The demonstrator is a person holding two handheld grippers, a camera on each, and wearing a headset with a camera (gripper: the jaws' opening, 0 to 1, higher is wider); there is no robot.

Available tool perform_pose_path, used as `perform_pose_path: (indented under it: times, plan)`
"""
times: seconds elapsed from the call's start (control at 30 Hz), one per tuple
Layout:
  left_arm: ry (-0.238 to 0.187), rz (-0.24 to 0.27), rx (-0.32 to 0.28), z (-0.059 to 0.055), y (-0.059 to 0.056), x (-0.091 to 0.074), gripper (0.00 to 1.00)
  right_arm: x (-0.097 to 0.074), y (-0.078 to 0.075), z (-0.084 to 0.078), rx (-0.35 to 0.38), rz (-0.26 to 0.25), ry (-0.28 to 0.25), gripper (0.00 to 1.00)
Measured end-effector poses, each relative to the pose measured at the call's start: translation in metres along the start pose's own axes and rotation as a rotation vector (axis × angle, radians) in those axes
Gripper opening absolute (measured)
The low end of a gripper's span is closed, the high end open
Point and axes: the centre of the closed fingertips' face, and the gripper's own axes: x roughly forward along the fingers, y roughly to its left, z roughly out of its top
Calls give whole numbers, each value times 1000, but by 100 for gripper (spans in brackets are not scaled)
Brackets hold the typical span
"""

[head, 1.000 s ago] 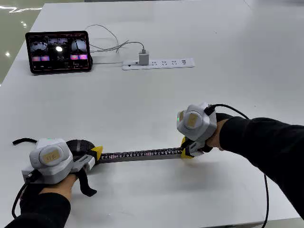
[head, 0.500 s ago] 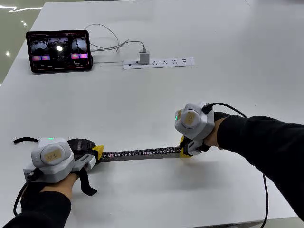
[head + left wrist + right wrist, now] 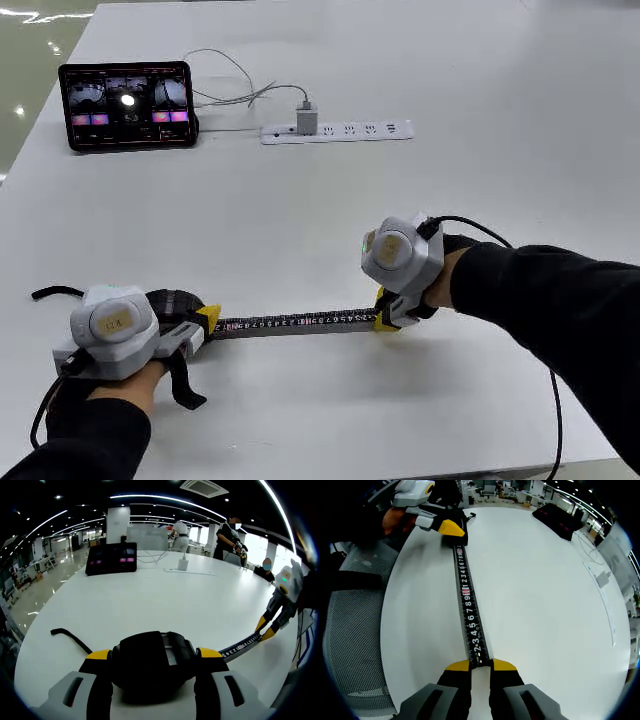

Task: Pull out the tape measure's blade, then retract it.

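two things lie beyond the blade point(image 3: 295, 322) — tablet point(image 3: 127, 105), power strip point(image 3: 350, 131)

The left hand-held gripper point(image 3: 200, 322) sits at the blade's point(image 3: 295, 322) case end, its yellow-tipped jaws clamped on either side of the black case point(image 3: 152, 652). The left hand point(image 3: 125, 385) grips it from behind and below, and the dark left sleeve point(image 3: 80, 440) runs back toward the person. The right hand-held gripper point(image 3: 383, 318) is at the blade's free end, jaws pinched together on the tip and angled down toward it. The right hand point(image 3: 445, 285) holds it from the far side of the blade's end, with the dark right sleeve point(image 3: 540, 300) stretched out beyond, nearly in line with the blade.
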Motion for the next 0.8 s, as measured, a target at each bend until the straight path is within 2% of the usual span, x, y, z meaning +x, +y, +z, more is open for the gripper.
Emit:
perform_pose_path:
  times: [0.37, 0.5, 0.57, 0.8]
  plan:
    - [12, -6, 6, -1, 2, 4, 61, 2, 1, 4, 7, -6, 5, 9]
    - [11, -6, 7, -2, 2, 4, 61, 4, 1, 7, 37, -4, -3, 9]
    - [13, -5, 8, -1, 2, 4, 61, 5, 2, 9, 18, -9, 4, 9]
    - [17, -7, 12, -2, 3, 6, 62, 5, 2, 10, 26, -9, 17, 9]
